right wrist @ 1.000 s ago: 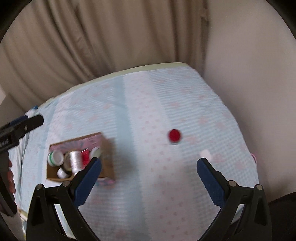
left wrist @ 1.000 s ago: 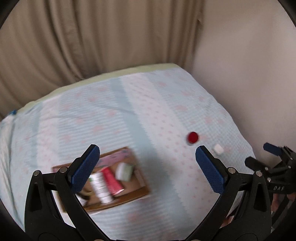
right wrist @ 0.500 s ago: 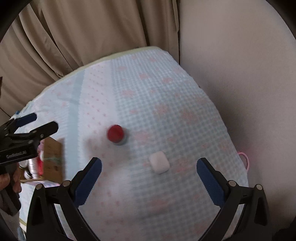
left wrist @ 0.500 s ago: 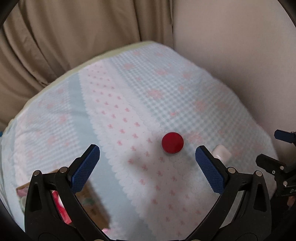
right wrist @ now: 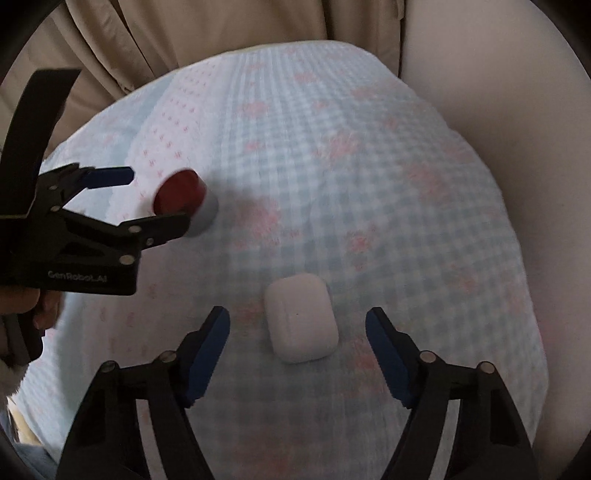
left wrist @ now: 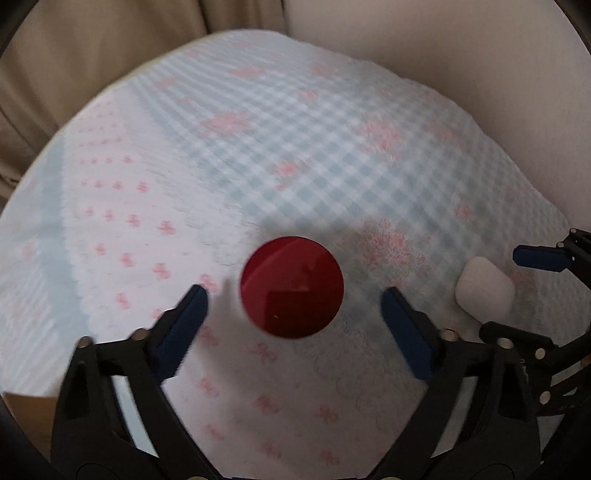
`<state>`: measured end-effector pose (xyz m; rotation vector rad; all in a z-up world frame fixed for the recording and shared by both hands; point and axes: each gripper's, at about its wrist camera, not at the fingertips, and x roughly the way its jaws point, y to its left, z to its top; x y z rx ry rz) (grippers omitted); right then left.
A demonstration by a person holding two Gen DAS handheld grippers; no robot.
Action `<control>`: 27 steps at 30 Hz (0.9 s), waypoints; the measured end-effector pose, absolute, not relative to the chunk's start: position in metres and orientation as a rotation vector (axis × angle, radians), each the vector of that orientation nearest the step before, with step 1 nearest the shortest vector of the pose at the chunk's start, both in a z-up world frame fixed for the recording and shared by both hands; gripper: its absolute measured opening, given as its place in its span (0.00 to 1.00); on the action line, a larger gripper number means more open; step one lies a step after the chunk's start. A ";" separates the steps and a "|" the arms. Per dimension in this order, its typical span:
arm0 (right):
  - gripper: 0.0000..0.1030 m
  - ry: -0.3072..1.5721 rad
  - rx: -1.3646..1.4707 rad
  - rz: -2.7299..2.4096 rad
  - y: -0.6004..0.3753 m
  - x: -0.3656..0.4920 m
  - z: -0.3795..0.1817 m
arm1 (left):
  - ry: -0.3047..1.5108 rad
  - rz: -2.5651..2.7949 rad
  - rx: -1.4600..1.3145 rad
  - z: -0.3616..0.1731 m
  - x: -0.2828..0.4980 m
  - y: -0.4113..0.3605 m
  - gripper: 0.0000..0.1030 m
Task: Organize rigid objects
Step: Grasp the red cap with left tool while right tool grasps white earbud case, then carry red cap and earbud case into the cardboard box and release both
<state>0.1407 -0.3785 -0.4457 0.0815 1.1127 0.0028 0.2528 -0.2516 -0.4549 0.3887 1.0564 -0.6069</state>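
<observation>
A jar with a round red lid (left wrist: 291,287) stands on the patterned cloth. My left gripper (left wrist: 293,295) is open, with its blue pads either side of the lid and a gap on each side. The right wrist view shows the same jar (right wrist: 180,194) between the left gripper's fingers (right wrist: 110,176). A small white rounded case (right wrist: 301,324) lies on the cloth. My right gripper (right wrist: 297,319) is open around it, not touching. The case also shows at the right of the left wrist view (left wrist: 484,290).
The cloth-covered surface (right wrist: 351,166) is light blue check with pink motifs and drops off at the right beside a plain wall (right wrist: 498,74). Beige curtains (right wrist: 184,33) hang behind. A corner of a cardboard box (left wrist: 22,410) shows at the lower left.
Both grippers have moved forward and down. The left has closed in on the red-lidded jar, the right on the white case. The cardboard box has slid almost out of view.
</observation>
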 end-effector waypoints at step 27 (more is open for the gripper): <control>0.41 1.121 0.034 -0.038 -0.356 0.158 -0.425 | 1.070 -0.590 0.349 -0.412 0.268 -0.242 0.49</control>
